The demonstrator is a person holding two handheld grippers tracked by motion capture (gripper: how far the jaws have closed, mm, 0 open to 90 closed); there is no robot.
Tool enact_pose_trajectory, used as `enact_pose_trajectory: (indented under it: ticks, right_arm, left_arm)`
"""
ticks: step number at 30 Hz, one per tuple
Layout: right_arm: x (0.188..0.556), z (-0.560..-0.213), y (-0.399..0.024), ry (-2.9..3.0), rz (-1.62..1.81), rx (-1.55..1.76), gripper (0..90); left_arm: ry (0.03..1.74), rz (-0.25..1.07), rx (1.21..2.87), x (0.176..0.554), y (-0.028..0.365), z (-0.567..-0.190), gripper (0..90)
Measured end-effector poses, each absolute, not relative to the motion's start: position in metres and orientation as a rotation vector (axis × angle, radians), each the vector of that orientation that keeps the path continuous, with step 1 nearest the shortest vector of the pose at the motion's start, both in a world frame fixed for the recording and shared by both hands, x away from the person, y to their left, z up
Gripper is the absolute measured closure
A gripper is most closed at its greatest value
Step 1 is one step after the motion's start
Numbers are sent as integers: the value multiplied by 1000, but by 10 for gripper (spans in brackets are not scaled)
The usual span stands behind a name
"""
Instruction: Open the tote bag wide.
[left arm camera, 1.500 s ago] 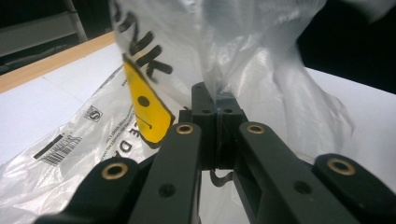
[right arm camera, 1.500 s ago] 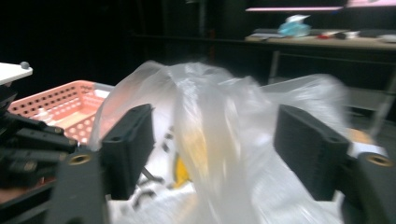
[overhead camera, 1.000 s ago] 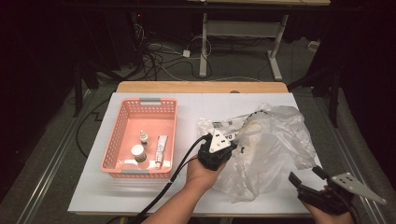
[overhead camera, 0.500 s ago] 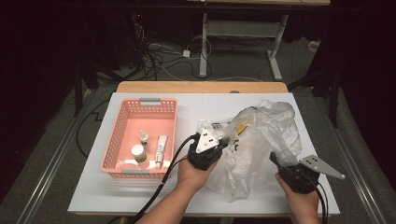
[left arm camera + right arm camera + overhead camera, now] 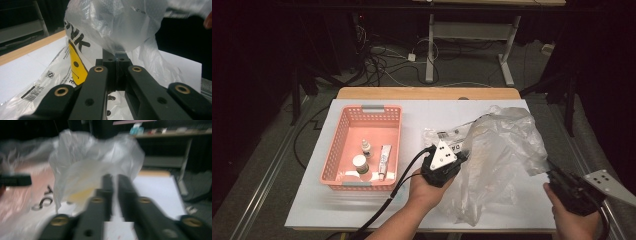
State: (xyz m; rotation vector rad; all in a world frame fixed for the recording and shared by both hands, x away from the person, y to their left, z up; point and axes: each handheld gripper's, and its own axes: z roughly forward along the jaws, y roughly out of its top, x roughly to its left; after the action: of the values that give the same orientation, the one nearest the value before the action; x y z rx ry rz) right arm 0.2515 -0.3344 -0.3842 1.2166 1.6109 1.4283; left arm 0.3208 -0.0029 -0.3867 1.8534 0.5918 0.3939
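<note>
While the clear plastic bag billows at right of centre in the high view, lifted off the white table on both sides, its printed lower half still lies flat on the tabletop. The left gripper, at the middle of the frame, is clenched on a fold of the film; in the left gripper view the plastic is pinched between the closed jaws, with the yellow and black print just behind. The right gripper, at the lower right, has just been parting its jaws a little after closing; it reaches the bag's right edge, but in the blurred right gripper view a narrow slit shows between the jaws and I cannot tell whether film is caught there. To the left sits the pink basket, holding a small bottle, a jar and a tube. By my reading the bag is being spread open; nothing from the basket has gone in, so the loading is all still ahead.
</note>
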Motion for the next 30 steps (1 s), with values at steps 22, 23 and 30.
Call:
enact_pose_trajectory:
  ticks: [22,23,30]
  right_arm:
    - [300,-451,-270,1894,1528,1341,886]
    - [297,-448,-272,1882,1520,1318,900]
    - [271,-410,-298,1760,1551,1223,900]
  left_arm:
    - [650,408,1831,331,16,-393,884]
    - [652,405,1828,331,16,-393,884]
    - [614,387,1789,319,18,-381,884]
